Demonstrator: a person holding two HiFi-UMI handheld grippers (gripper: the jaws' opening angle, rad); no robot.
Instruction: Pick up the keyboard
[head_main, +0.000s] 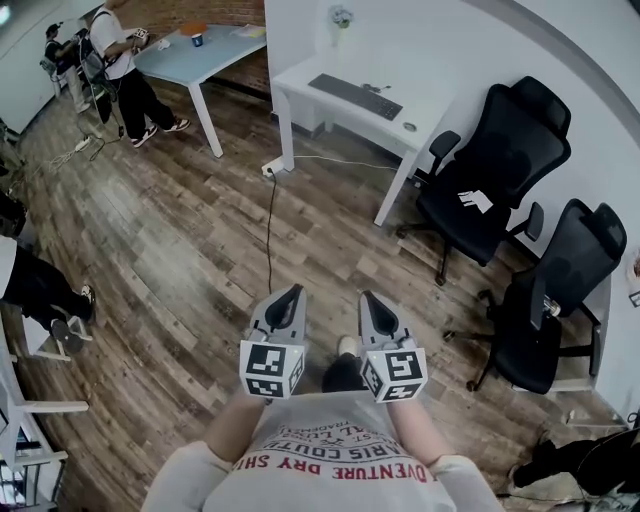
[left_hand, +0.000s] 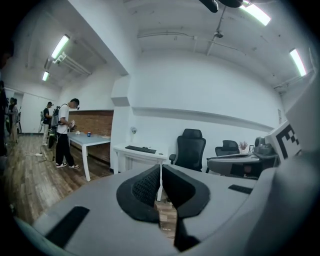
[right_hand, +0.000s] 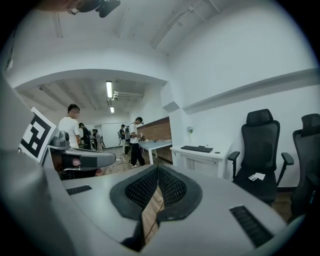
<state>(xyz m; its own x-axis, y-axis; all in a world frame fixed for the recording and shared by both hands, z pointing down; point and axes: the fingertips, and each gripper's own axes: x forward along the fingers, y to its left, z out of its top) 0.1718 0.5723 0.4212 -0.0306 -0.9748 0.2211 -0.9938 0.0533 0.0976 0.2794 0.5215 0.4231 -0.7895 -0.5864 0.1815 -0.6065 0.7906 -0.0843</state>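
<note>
A dark keyboard (head_main: 355, 96) lies on a small white desk (head_main: 300, 80) against the far wall; it also shows small in the left gripper view as the keyboard (left_hand: 140, 149) and in the right gripper view as the keyboard (right_hand: 197, 148). Both grippers are held close to my chest, far from the desk. My left gripper (head_main: 288, 294) is shut with nothing in it, jaws meeting at the tip (left_hand: 160, 167). My right gripper (head_main: 368, 298) is shut and empty as well (right_hand: 158, 168). Both point roughly level toward the desk.
Two black office chairs (head_main: 495, 170) (head_main: 560, 295) stand right of the desk. A cable (head_main: 270, 215) runs over the wood floor from a power strip by the desk leg. A light blue table (head_main: 205, 50) with people beside it stands at the far left. Another person's leg (head_main: 40, 290) is at my left.
</note>
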